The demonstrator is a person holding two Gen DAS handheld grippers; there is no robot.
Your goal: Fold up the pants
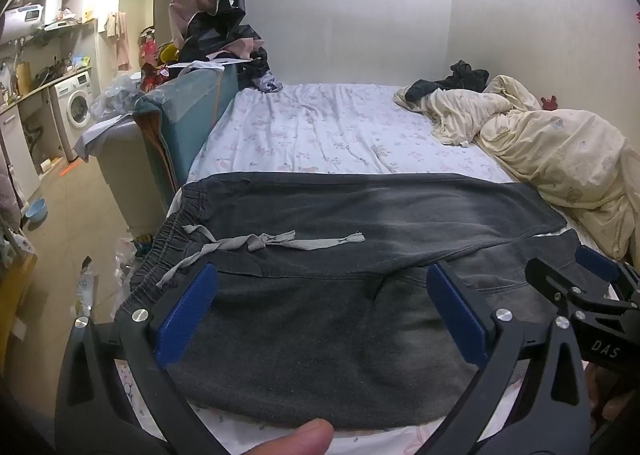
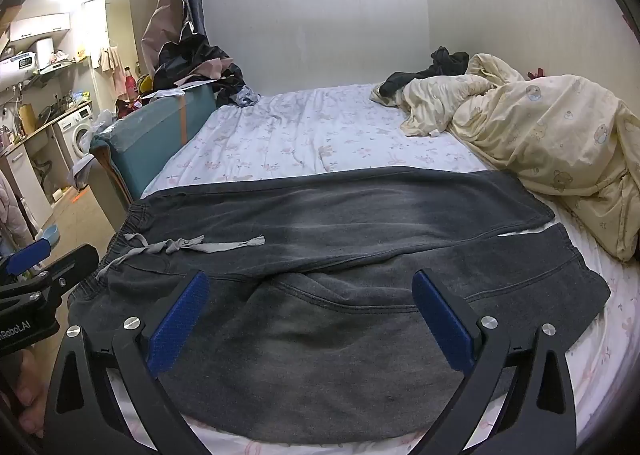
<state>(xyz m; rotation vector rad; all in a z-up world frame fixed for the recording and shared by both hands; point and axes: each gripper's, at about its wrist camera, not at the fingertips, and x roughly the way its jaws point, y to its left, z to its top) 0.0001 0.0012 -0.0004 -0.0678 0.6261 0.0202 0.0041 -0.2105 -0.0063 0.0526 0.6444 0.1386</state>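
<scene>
Dark grey sweatpants (image 1: 320,327) (image 2: 340,335) lie flat across the near end of the bed, waistband (image 1: 160,251) at the left with a grey drawstring (image 1: 276,241) (image 2: 192,245), the two legs running right side by side. My left gripper (image 1: 322,287) hovers open over the near leg beside the waist, nothing between its blue pads. My right gripper (image 2: 310,291) is open too, above the near leg farther right. Each view catches the other gripper at its edge: the right gripper (image 1: 576,291) and the left gripper (image 2: 36,267).
The bed sheet (image 1: 320,127) with a floral print stretches beyond the pants. A rumpled cream duvet (image 1: 560,151) (image 2: 540,127) with dark clothes fills the right side. A teal headboard-like panel (image 1: 188,111) and clothes pile stand left; kitchen counter and washing machine (image 1: 76,107) beyond.
</scene>
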